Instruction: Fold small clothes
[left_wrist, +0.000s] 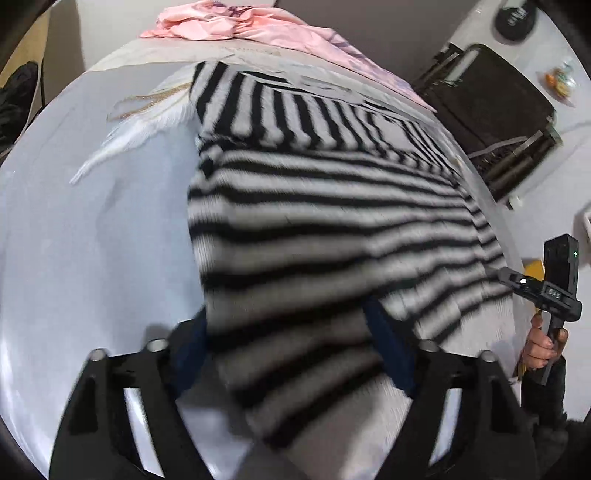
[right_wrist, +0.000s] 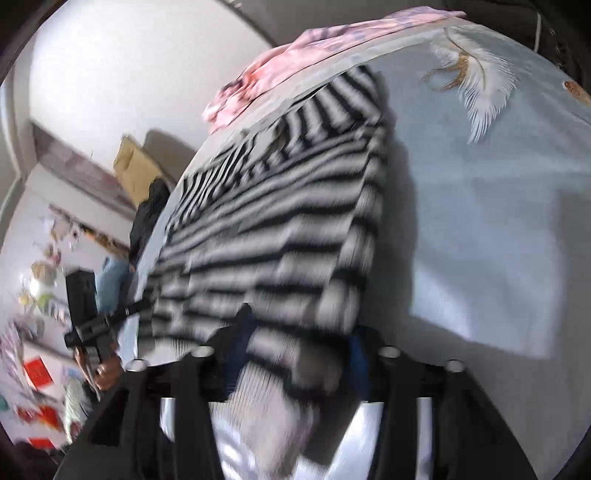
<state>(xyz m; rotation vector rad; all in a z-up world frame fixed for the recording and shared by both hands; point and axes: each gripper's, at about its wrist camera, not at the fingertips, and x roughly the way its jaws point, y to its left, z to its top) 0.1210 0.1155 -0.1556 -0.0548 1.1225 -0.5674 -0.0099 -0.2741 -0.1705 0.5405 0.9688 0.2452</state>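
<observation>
- The left gripper (left_wrist: 291, 354) has its two blue-padded fingers (left_wrist: 389, 354) set apart with the near hem of the striped sweater (left_wrist: 314, 206) lying between them; whether it is actually pinching the cloth I cannot tell, the frame is too blurred.
- The right gripper (right_wrist: 295, 350) is much the same: blue pads on either side of a bunched fold of the sweater's hem, grip uncertain.
- In the left wrist view, the right gripper's body (left_wrist: 554, 280) shows at the far right edge, held in a hand (left_wrist: 543, 347).
- The black-and-white sweater lies spread across the bed, its far part folded so the stripes run crosswise.
- No brand, label or writing can be read anywhere; the small marks on the gripper body are too tiny to make out.
- The bed sheet (left_wrist: 92, 240) is pale blue-grey, printed with a white feather (right_wrist: 484, 85) with gold lines.
- A pink garment (left_wrist: 229, 26) lies crumpled at the far edge of the bed, beyond the sweater.
- Past the bed's right side stands a dark case (left_wrist: 491, 110) on a pale floor; the walls are white.
</observation>
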